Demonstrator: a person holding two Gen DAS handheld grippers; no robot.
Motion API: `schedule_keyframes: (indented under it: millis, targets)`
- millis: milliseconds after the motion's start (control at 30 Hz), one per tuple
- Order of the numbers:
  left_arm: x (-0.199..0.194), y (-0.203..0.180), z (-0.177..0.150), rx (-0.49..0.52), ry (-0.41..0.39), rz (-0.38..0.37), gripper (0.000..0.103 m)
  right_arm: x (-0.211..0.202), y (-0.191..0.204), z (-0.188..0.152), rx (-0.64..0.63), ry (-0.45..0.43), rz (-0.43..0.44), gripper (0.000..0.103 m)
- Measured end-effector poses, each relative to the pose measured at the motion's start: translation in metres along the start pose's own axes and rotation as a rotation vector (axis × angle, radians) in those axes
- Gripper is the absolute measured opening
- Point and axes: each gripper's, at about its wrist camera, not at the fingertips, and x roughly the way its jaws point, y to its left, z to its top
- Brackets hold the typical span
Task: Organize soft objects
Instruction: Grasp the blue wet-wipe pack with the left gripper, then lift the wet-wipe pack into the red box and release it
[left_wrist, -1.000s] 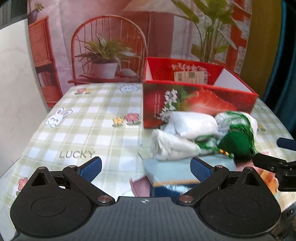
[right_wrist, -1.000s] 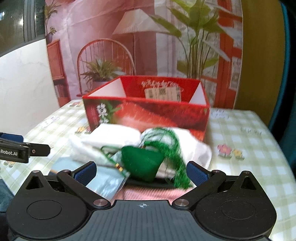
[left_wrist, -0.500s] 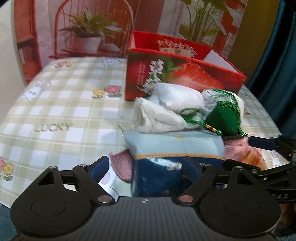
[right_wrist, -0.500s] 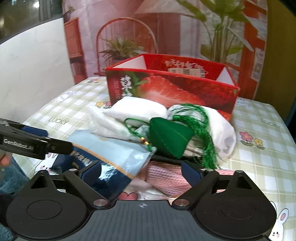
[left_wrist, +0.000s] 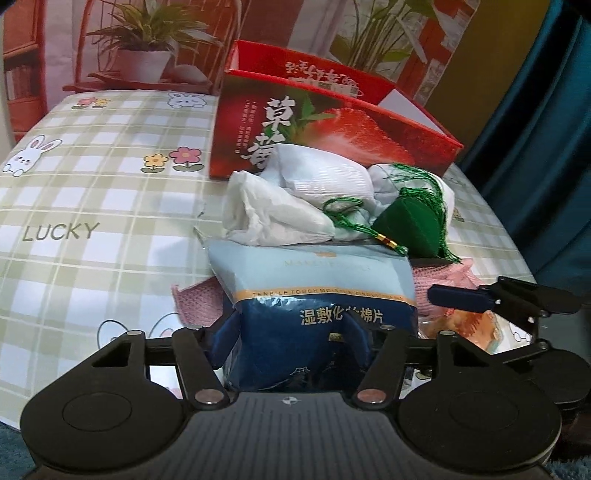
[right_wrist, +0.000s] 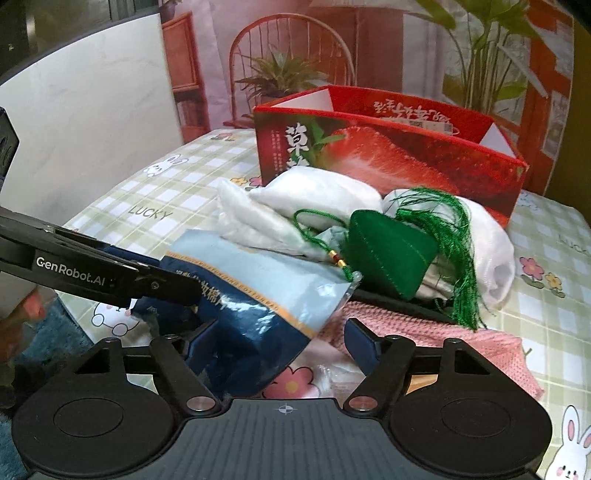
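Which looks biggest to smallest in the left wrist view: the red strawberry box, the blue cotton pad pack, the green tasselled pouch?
As they appear in that view:
1. red strawberry box
2. blue cotton pad pack, nearly as large, but it sits closest to the camera, which flatters it
3. green tasselled pouch, clearly the smallest

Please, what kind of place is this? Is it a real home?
Probably a staged home setting, not a real room: a table with a checked bunny tablecloth, a printed backdrop of a chair and plants behind it, and soft goods piled before a red strawberry box.
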Motion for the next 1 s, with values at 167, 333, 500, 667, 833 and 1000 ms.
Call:
schedule_keyframes:
  millis: [167,333,500,667,833,1000]
  targets:
    - [0.001,-0.002,-0.002,0.012,0.002,-0.036,0.063,0.004,0.000,-0.002,0.008,0.019,0.016,0.069]
    - [0.003,0.003,-0.002,-0.009,0.003,-0.033,0.063,0.006,0.000,-0.003,0.011,0.028,0.030,0.066]
    - [0.001,0.005,-0.002,-0.026,-0.020,-0.031,0.063,0.006,0.001,-0.003,0.007,0.021,0.036,0.059]
    - [0.007,0.007,-0.002,-0.032,-0.012,-0.006,0.065,0.009,0.002,-0.004,0.004,0.032,0.036,0.059]
    - [0.009,0.005,-0.003,-0.020,-0.004,-0.024,0.064,0.014,0.004,-0.005,-0.001,0.041,0.039,0.055]
    - [-0.015,0.001,0.004,0.000,-0.093,-0.055,0.063,-0.003,0.006,0.005,-0.018,-0.025,0.073,0.050]
